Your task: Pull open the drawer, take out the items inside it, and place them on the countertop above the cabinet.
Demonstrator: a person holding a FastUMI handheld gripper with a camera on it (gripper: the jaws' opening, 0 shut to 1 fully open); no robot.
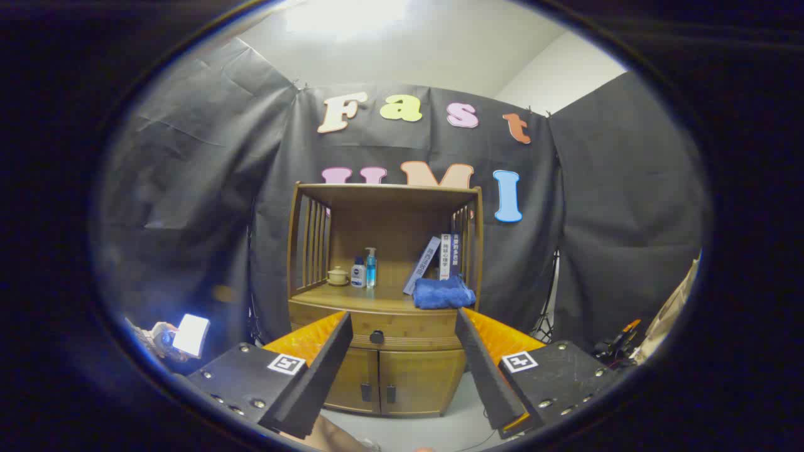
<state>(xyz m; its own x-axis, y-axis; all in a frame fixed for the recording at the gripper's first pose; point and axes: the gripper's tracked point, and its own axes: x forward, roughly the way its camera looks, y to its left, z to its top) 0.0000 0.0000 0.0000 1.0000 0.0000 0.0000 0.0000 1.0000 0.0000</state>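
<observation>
We see the gripper (402,329) held up in front of a wooden cabinet (384,383), its two fingers (326,358) spread wide apart with nothing between them but open air, so it has hold of nothing. Taking the cabinet as our landmark: the drawer (402,328) runs across its front just under the countertop (352,296) and is fully closed, with a small dark knob (376,337) at its middle. The knob sits beyond the fingertips, between the two fingers and nearer the left one, and neither finger touches it. Whatever lies in the drawer is hidden from us.

Below the drawer the cabinet has two closed doors (392,380), each with a small dark handle near the centre seam. On the countertop, under the cabinet's upper shelf frame, a small lidded pot (337,275) stands toward the left, with a white bottle (358,274) and a blue pump bottle (371,267) just beside it. Toward the right a folded blue cloth (443,292) lies at the front edge, and a few books (440,258) lean behind it against the slatted side
</observation>
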